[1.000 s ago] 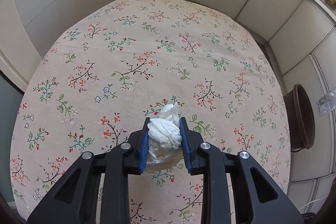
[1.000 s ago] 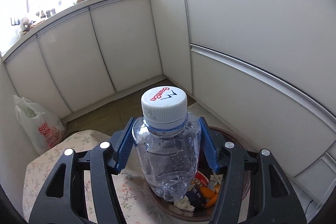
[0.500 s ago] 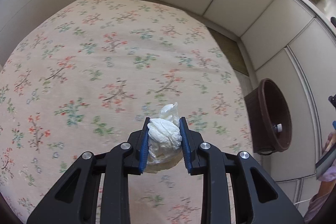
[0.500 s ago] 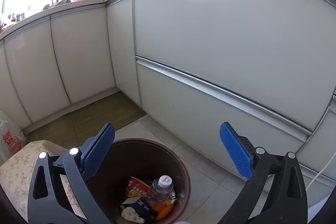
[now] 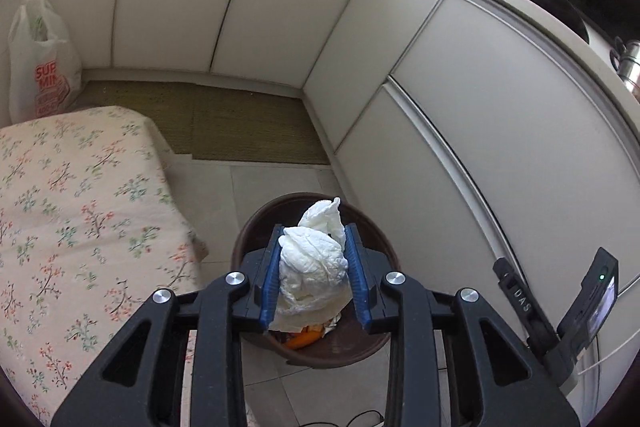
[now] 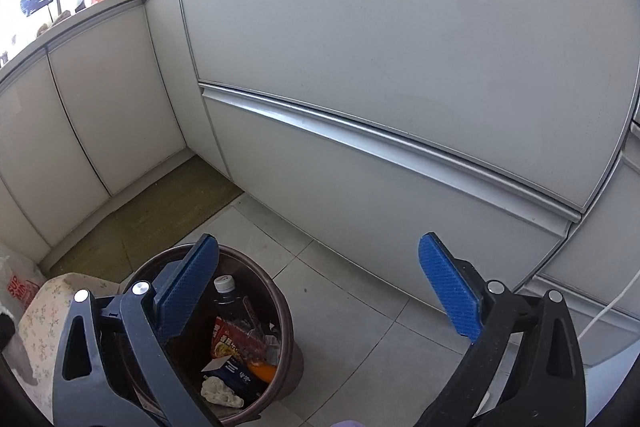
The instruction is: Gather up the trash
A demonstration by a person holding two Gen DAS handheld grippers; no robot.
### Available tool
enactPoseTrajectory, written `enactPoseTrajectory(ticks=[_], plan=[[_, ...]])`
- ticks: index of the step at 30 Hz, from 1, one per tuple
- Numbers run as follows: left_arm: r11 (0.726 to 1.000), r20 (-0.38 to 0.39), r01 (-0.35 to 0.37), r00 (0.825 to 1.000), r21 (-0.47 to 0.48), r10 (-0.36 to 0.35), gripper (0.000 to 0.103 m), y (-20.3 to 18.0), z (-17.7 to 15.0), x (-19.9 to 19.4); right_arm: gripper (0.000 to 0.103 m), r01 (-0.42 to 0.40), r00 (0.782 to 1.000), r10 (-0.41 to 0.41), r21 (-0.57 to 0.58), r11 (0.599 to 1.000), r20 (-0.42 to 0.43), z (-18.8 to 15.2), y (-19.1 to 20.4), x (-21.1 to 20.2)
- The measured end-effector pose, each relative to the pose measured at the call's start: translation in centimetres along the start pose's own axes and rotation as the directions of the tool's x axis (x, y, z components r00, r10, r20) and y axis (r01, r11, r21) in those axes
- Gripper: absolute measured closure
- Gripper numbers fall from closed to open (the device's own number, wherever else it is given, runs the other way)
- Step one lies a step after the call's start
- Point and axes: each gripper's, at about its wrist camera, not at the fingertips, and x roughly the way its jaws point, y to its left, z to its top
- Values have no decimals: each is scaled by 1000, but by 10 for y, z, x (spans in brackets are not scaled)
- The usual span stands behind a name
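White cupboard doors (image 5: 500, 131) run along two walls and meet in a corner. A green-brown mat (image 5: 224, 123) lies on the grey floor tiles (image 6: 352, 307) in front of them. A table with a flowery cloth (image 5: 80, 211) stands near the mat, and a white plastic bag (image 5: 38, 67) with red letters sits behind it.

Black left gripper (image 5: 314, 281) and right gripper (image 6: 320, 291), blue ribbed pads, silver screws
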Motion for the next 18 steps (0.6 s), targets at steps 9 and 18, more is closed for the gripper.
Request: enactPoseTrajectory(ticks=[9, 18], plan=[[988, 20, -97, 995, 117, 96, 43, -41, 3, 17, 7, -5, 1000, 4, 22, 1000, 6, 6, -8, -2], [898, 341, -393, 886, 199, 312, 9, -55, -25, -62, 7, -96, 995, 97, -16, 995, 29, -5, -3, -41]])
